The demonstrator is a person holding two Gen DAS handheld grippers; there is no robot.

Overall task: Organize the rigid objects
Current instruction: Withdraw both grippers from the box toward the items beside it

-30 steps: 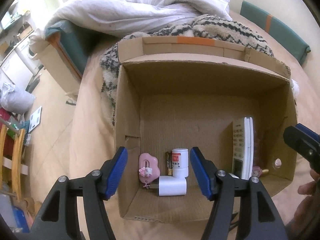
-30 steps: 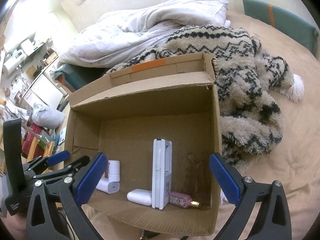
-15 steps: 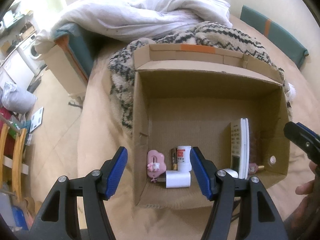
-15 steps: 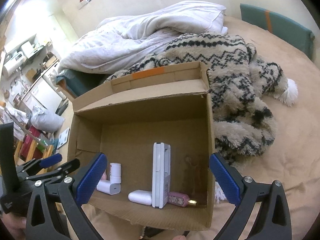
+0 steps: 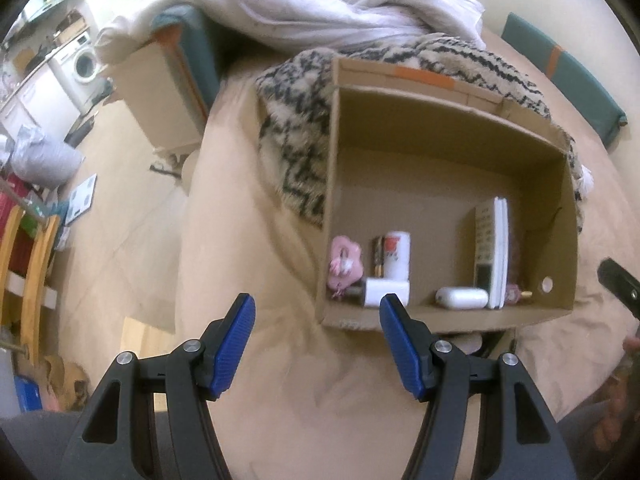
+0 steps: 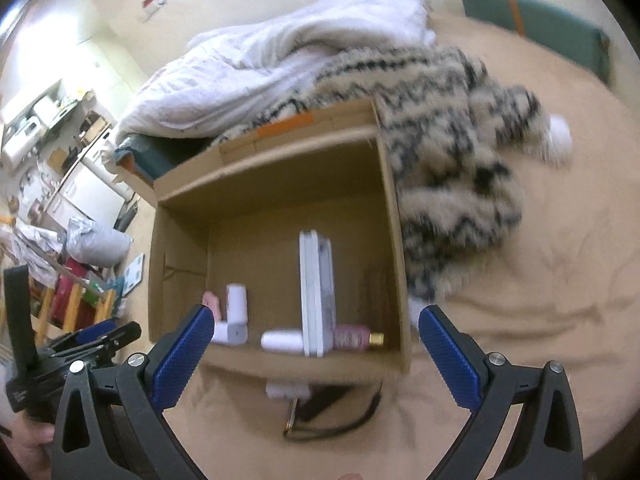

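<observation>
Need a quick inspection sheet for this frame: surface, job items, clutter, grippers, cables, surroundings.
Surface: beige bedsheet, wrinkled.
Job's things: cardboard box open on top; inside, pink charm, white bottle, white adapter, white case, remote standing on edge, pink bottle.
Clutter: white item and dark strap on the sheet in front of the box.
Grippers: left gripper and right gripper both open, empty, short of the box.
Cables: nothing seen.
Surroundings: white duvet, patterned blanket, washing machine.
</observation>
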